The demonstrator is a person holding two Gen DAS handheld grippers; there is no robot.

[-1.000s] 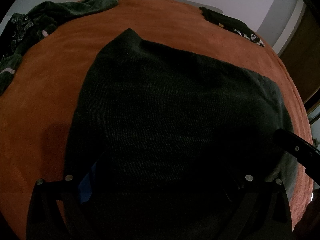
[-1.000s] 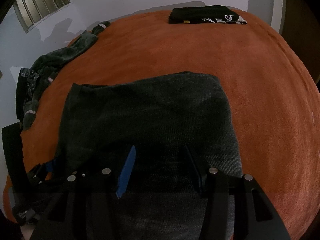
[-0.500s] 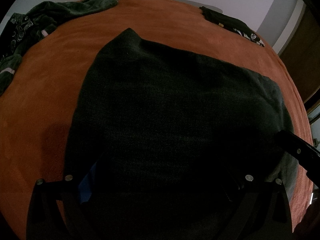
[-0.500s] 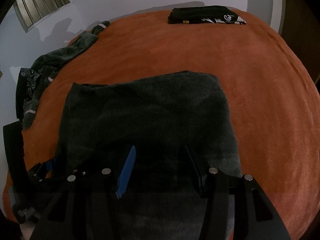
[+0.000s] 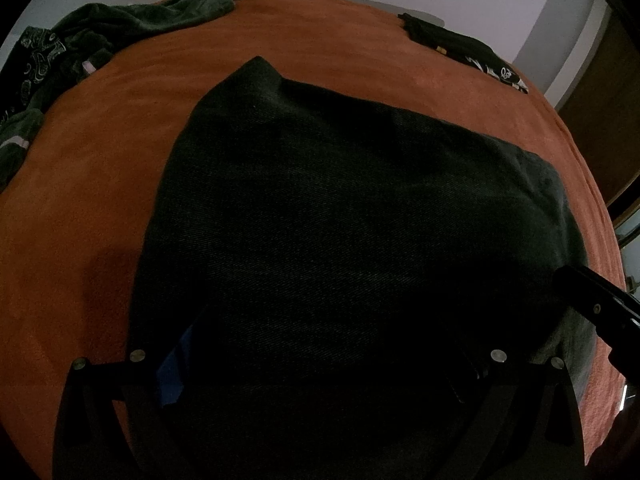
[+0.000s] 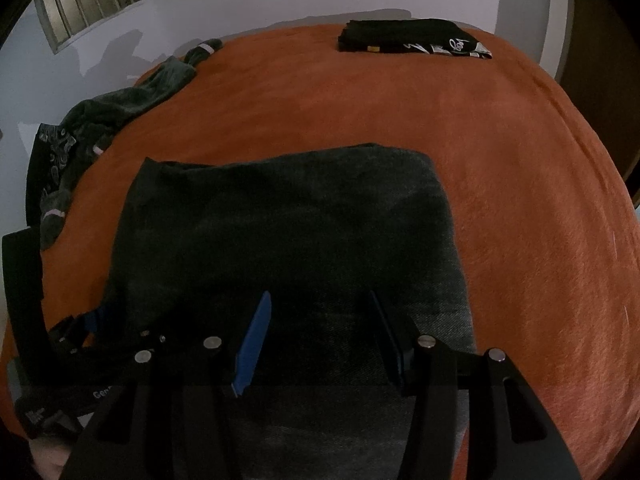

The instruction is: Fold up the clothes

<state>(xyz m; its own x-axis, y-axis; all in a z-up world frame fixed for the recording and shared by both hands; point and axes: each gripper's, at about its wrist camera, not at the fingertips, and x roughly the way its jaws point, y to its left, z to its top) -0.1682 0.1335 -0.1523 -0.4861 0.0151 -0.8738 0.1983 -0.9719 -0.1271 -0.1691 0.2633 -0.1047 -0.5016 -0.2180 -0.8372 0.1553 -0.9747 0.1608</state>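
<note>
A dark grey folded garment (image 5: 352, 216) lies flat on the orange bed cover (image 5: 88, 184); it also shows in the right wrist view (image 6: 288, 232). My left gripper (image 5: 320, 344) is open, its fingers spread wide over the garment's near edge. My right gripper (image 6: 320, 320) is open too, just above the garment's near right part, with its blue pad (image 6: 252, 348) showing. Neither holds cloth. The left gripper (image 6: 76, 328) appears at the garment's left edge in the right wrist view.
A heap of dark green and patterned clothes (image 5: 80, 44) lies at the far left of the bed (image 6: 100, 120). A folded black printed garment (image 6: 412, 36) lies at the far edge (image 5: 468, 56). A white wall stands behind; a dark wooden door (image 5: 600, 92) is at the right.
Almost nothing has moved. Both grippers hold the same open pose over the garment; the right view has shifted very slightly.
</note>
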